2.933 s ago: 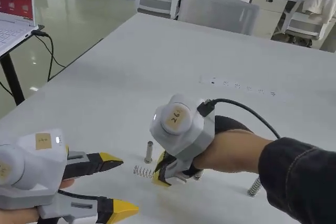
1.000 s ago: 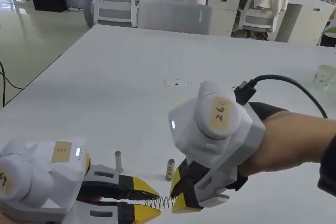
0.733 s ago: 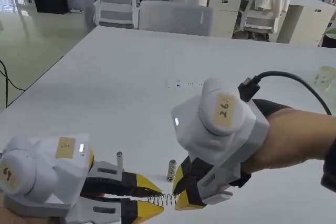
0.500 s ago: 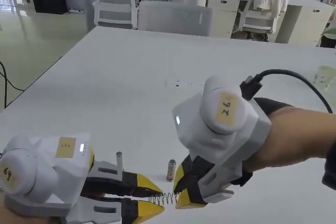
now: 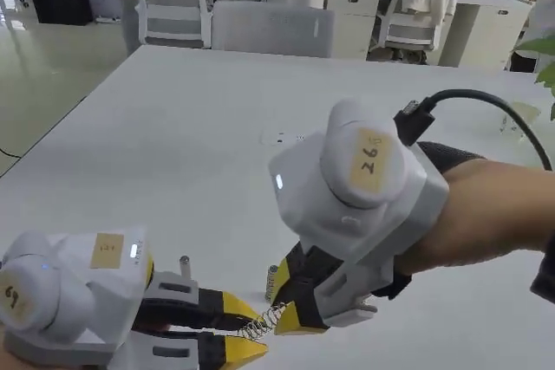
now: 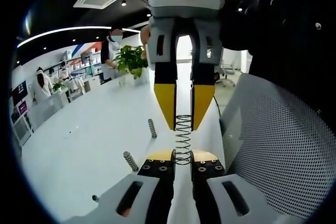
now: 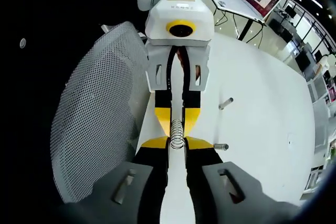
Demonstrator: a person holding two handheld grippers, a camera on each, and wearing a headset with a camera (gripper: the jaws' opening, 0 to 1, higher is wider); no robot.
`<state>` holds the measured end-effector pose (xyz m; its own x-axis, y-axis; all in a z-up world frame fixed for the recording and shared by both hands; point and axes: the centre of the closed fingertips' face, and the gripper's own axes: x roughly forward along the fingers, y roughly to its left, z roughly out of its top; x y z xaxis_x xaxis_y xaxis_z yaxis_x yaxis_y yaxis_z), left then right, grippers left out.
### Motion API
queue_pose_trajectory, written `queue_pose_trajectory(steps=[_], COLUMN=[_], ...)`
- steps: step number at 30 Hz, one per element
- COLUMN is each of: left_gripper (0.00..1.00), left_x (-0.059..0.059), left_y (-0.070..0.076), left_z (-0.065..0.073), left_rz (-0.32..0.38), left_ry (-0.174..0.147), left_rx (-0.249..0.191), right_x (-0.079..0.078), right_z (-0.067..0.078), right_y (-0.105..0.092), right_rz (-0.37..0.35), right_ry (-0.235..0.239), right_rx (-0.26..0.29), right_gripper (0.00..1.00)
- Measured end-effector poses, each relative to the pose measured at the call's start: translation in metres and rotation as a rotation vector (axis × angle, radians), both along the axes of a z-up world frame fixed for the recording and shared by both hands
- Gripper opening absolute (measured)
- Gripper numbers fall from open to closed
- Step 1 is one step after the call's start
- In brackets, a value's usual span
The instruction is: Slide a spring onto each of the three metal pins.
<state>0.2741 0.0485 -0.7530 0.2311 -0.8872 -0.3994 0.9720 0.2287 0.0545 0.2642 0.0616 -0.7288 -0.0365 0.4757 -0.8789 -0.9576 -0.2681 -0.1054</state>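
Observation:
A thin wire spring hangs in the air just above the white table, gripped at both ends. My left gripper is shut on its near end and my right gripper is shut on the other, tips facing each other. In the left gripper view the spring runs from my left gripper up into the right one's yellow tips. In the right gripper view the spring sits between my right gripper tips. A bare pin stands behind the left gripper. Two pins wearing springs stand further off.
Behind the right gripper, one spring-covered pin is partly hidden. A grey chair stands at the table's far edge, with desks and people beyond it. A mesh chair back is close to the near edge. A black cable trails from the right gripper.
The spring lay on the table by the right gripper 2.9 s ago; now both grippers hold it between them. Over the last second the pair has barely moved; the head camera has shifted.

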Motion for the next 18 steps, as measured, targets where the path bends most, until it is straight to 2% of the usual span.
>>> queue_pose_trajectory(steps=[6,18], left_gripper=[0.08,0.08], left_x=[-0.0018,0.0028], left_y=[-0.0043,0.0002], left_z=[0.0012,0.0028], left_rz=[-0.008,0.025], left_ry=[-0.002,-0.015], left_rx=[0.000,0.003], right_x=[-0.0036,0.0014], right_z=[0.0042,0.0062], right_y=[0.0041,0.0086], right_rz=[0.017,0.015], right_ry=[-0.021,-0.014], right_rx=[0.005,0.024], right_gripper=[0.13,0.13])
